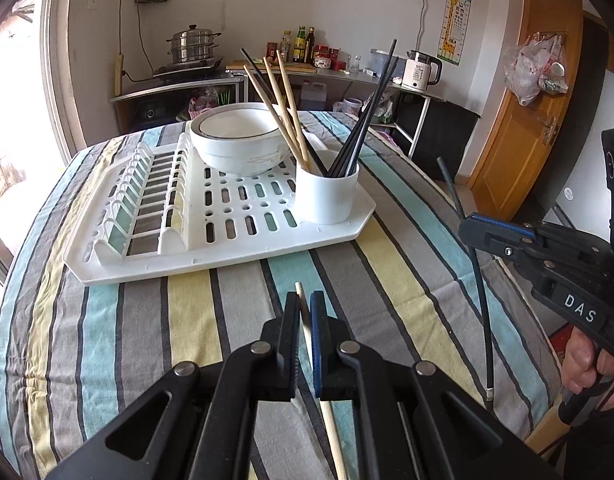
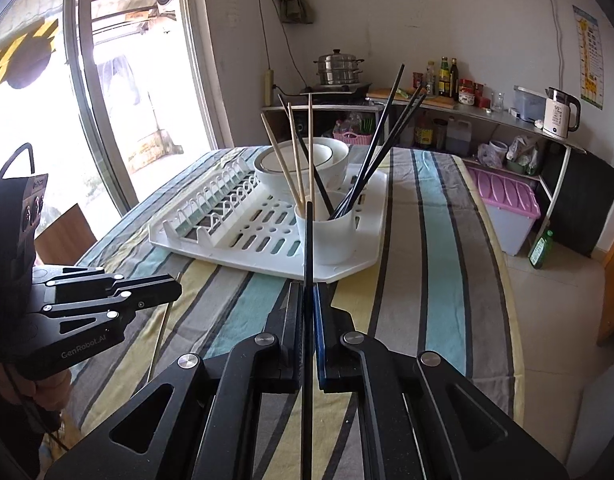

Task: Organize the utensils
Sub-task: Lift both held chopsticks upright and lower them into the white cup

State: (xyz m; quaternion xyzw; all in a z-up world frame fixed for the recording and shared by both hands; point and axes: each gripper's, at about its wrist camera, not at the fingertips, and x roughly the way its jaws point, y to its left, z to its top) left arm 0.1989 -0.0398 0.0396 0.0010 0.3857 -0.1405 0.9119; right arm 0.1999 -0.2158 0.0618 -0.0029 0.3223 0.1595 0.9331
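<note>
While both clamp chopsticks, right tool [image 1: 473, 226] reads "DAS", left tool [image 2: 175, 284] "GenRobot.AI".

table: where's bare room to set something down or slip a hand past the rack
Free: the striped tablecloth in front of the drying rack, and the strip of cloth right of it. Crowded: the rack's far corner, where the bowl and the chopstick cup stand close together.

A steamer pot [image 1: 193, 45] is sitting at eleven o'clock on the far counter; a white kettle [image 1: 420, 70] is standing at one o'clock beside sauce bottles [image 1: 303, 45].
</note>
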